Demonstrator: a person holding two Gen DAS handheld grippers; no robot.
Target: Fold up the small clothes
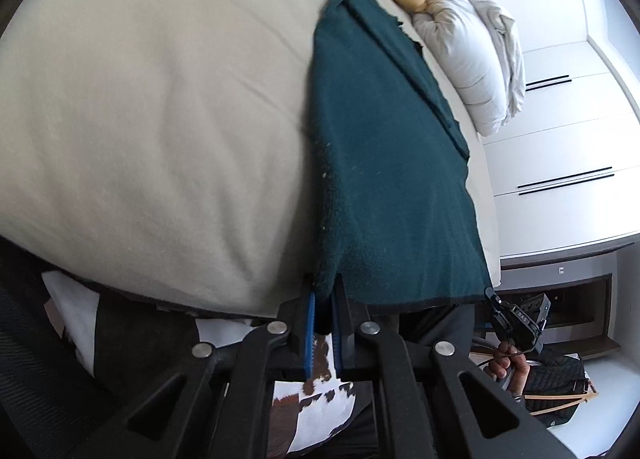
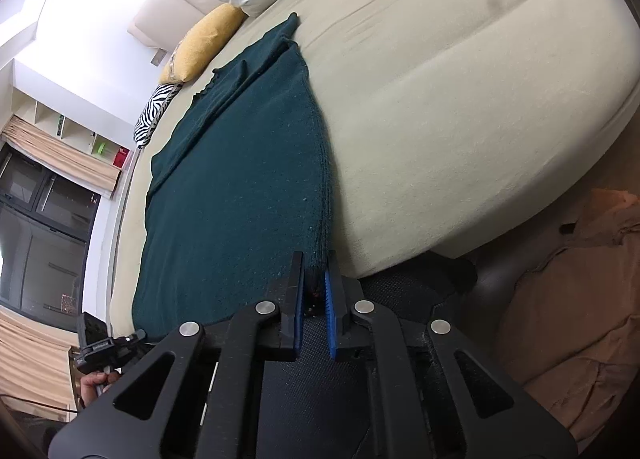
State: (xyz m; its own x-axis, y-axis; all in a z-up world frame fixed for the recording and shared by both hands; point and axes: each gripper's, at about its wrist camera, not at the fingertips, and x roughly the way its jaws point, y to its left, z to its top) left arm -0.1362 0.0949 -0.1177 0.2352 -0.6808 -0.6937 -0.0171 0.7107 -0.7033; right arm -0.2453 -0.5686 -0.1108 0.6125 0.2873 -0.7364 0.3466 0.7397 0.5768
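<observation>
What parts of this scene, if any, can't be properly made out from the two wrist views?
- Dark green garment: its type is unclear; folds hide the far end in both views.
- Left gripper: its fingers cover the pinched corner in the left wrist view.
- Right gripper: the pinched edge is in shadow in the right wrist view.
- Shelf items: too small to identify in the right wrist view.

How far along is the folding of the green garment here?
Done: the green garment lies spread on the bed, one long flap already lapped over near its far edge. In hand: left gripper and right gripper each pinch a near corner. Left: fold the near edge over and finish.
</observation>
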